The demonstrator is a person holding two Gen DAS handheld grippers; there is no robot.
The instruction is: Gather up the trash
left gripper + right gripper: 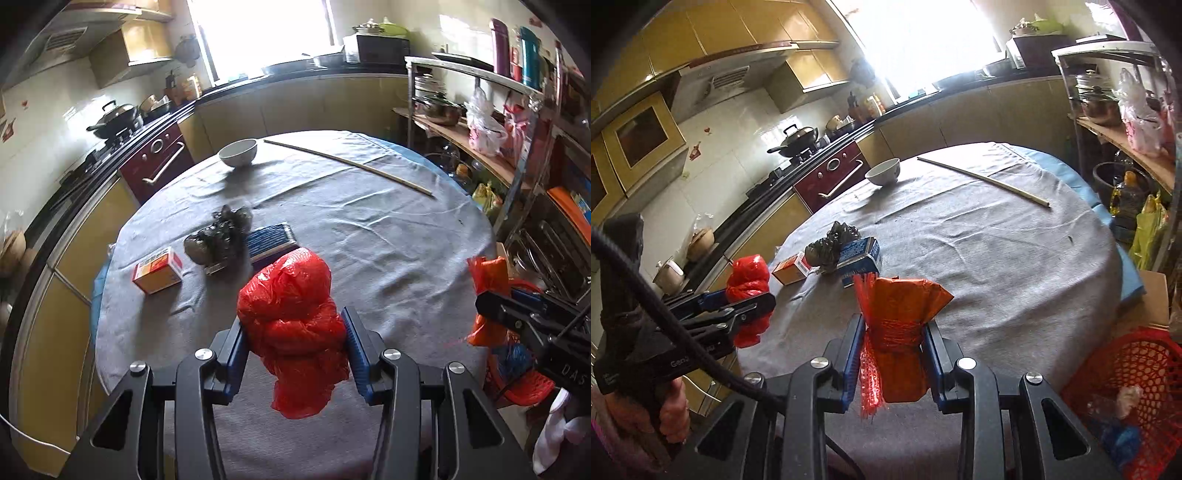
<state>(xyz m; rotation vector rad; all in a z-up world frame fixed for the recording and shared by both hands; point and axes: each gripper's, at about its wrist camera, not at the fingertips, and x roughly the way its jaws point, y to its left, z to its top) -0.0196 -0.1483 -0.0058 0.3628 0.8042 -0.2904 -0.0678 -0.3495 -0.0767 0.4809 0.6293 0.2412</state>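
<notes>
Carrying both loads: left gripper (295,343) clamped on red bag (291,314), right gripper (892,354) clamped on orange packet (897,332). Recommended: keep grips firm, release only directly above red basket (1137,354), near right.

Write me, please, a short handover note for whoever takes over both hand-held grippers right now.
Left hand-held gripper: shut on a crumpled red plastic bag, held above the table.
Right hand-held gripper: shut on an orange wrapper with red netting, also off the table.
Red basket sits low at the right beside the table, with some scraps already in it.
Left on the cloth: orange box, dark crumpled bag, blue packet.
The bowl and long stick lie at the far side, untouched.
Next, probably: drop both held items in the basket.
</notes>
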